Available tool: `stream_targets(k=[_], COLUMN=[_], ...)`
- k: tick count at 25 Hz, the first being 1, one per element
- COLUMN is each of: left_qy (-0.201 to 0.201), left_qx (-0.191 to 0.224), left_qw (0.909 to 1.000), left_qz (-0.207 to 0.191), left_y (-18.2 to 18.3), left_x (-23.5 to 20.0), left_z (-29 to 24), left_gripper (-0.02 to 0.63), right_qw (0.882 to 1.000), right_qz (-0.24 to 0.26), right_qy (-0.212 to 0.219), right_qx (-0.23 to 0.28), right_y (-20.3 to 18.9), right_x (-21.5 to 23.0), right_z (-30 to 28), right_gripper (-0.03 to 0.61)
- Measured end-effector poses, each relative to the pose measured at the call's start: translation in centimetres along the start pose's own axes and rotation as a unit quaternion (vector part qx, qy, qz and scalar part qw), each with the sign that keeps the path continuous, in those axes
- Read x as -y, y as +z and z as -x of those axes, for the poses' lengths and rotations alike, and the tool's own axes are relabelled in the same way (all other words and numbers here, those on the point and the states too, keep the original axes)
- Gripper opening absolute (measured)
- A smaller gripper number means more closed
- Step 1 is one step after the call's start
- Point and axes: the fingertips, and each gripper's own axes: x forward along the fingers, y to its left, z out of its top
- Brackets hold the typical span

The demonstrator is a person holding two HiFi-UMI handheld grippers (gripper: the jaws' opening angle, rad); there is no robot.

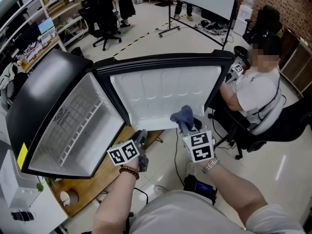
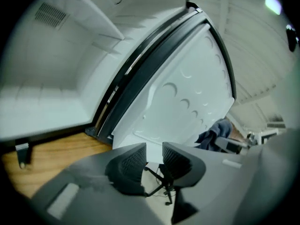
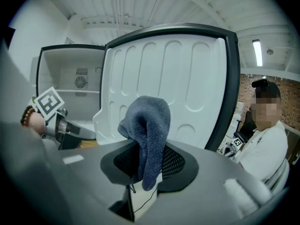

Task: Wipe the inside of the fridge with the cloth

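The cloth (image 3: 147,121), judged soft, light and limp, is clamped at a bunched fold between the right gripper's (image 3: 149,162) closed fingers, flopping above them before the fridge door (image 3: 187,78); the left gripper's (image 2: 153,159) fingers stand slightly apart, empty.

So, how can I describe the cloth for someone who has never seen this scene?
Find the black fridge with its door swung open, white inside. Before the door's lower edge, the right gripper holds up the cloth: a soft, blue-grey bunch, unlike the hard white and black surfaces nearby.
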Motion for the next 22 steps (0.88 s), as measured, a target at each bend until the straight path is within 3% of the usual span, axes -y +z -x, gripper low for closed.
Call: stream_targets(k=[3,8,16,22], left_qy=[-0.017,-0.036,-0.036,-0.036], left_qx=[0.012,0.045,0.067,0.07], left_qw=[0.9978,0.9904,0.9792,0.9763], left_qz=[0.063,0.126,0.188,0.202], left_y=[-0.1,0.9,1.2,0.9], left_x=[0.0,-0.6,-2.3,-2.9], left_z=[-0.9,-1.5,-1.6,-2.0], left_gripper=[0.135,0.141,0.14,0.132], right_qw=[1.0,0.999,0.998,0.996], right_qz=[0.009,0.02,0.038,0.047], right_qy=[0.015,0.029,0.056,0.081], right_qx=[-0.003,-0.004,-0.007,-0.006], right_y=[-0.3,-0.4,-0.3,0.7], right_x=[-1.5,-2.8,-5.5,-8.4], right_z=[0.3,0.8,0.4,-0.8], right_gripper=[0.092,0.093,0.092,0.092])
